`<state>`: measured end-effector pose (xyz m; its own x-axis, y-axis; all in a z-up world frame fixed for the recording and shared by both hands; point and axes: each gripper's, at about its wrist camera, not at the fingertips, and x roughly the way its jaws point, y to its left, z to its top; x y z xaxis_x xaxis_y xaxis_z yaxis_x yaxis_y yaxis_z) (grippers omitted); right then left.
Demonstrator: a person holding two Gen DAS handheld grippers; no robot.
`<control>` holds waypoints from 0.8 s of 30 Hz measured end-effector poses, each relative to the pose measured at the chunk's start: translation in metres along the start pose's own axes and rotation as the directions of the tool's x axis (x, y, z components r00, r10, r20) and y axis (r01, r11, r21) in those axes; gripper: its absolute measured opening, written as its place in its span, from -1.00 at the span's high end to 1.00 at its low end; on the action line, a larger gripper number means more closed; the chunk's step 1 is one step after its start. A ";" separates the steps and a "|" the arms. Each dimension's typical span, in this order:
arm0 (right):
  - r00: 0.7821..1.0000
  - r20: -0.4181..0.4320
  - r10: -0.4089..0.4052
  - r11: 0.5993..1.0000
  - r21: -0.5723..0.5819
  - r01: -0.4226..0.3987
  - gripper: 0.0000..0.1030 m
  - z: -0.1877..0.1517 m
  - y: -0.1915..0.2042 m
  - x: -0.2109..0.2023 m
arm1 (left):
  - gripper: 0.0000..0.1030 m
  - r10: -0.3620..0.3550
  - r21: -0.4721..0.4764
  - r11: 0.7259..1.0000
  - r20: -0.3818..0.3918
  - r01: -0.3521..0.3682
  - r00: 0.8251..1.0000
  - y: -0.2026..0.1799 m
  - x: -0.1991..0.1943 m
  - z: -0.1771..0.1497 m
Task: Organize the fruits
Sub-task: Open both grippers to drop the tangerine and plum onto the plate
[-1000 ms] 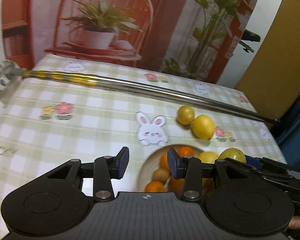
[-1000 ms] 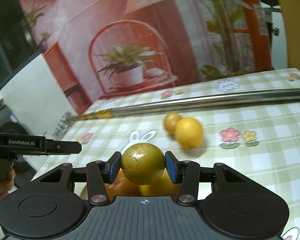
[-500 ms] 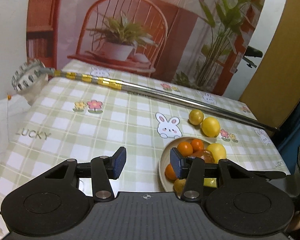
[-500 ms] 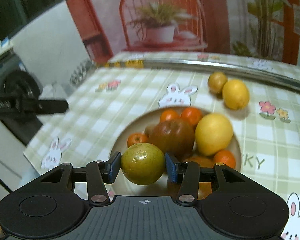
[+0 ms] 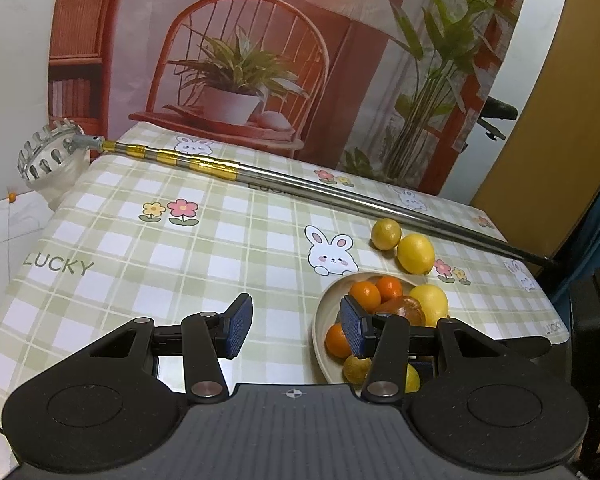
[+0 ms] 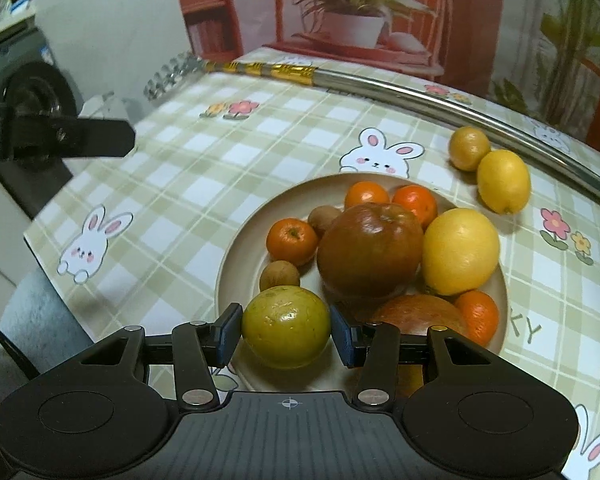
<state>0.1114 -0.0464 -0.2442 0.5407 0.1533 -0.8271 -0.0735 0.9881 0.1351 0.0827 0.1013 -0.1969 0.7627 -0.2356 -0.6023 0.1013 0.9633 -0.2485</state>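
Right gripper (image 6: 286,328) is holding a green fruit (image 6: 286,326) between its fingers (image 6: 227,332) — both blue pads are pressing on its sides. The fruit is hanging over the near rim of the plate (image 6: 236,256); whether it is touching the plate cannot be told.

Plate is sitting on the checked tabletop (image 6: 204,184) and is carrying a large red-brown fruit (image 6: 370,250) at the middle, a big yellow one (image 6: 460,256) touching it on the right, several oranges (image 6: 292,240) around the edge, and two small brown fruits (image 6: 279,275) on the left side. A second reddish fruit (image 6: 418,314) is lying at the near edge, partly hidden by the gripper.

Two fruits are lying off the plate, on the cloth just beyond it: a lemon (image 6: 503,181) and a smaller dull-yellow one (image 6: 469,148), touching each other, just beside a long metal pole (image 6: 420,98) that is lying across the tabletop.

Left gripper (image 5: 296,330) is pointing over the tabletop just left of the plate — its fingers (image 5: 238,326) are standing partly apart with nothing between them.
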 end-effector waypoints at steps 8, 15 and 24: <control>1.000 0.011 -0.002 0.999 -0.046 0.002 0.13 0.004 0.006 0.004 | 0.01 -0.009 -0.027 1.000 0.001 0.009 1.000 0.003 0.002 0.002; 0.997 0.081 0.018 1.000 -0.018 -0.017 0.13 0.004 -0.001 -0.009 | 0.01 -0.010 -0.017 1.000 -0.002 0.010 1.000 -0.002 0.000 0.002; 0.966 0.252 -0.053 0.996 0.084 0.032 0.13 -0.001 -0.024 -0.044 | -0.20 -0.037 0.006 0.999 0.015 0.037 0.999 -0.015 -0.005 0.001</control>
<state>0.0883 -0.0767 -0.2118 0.7377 0.0931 -0.6687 0.0146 0.9880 0.1537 0.0779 0.0885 -0.1889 0.7680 -0.2687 -0.5813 0.1332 0.9549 -0.2654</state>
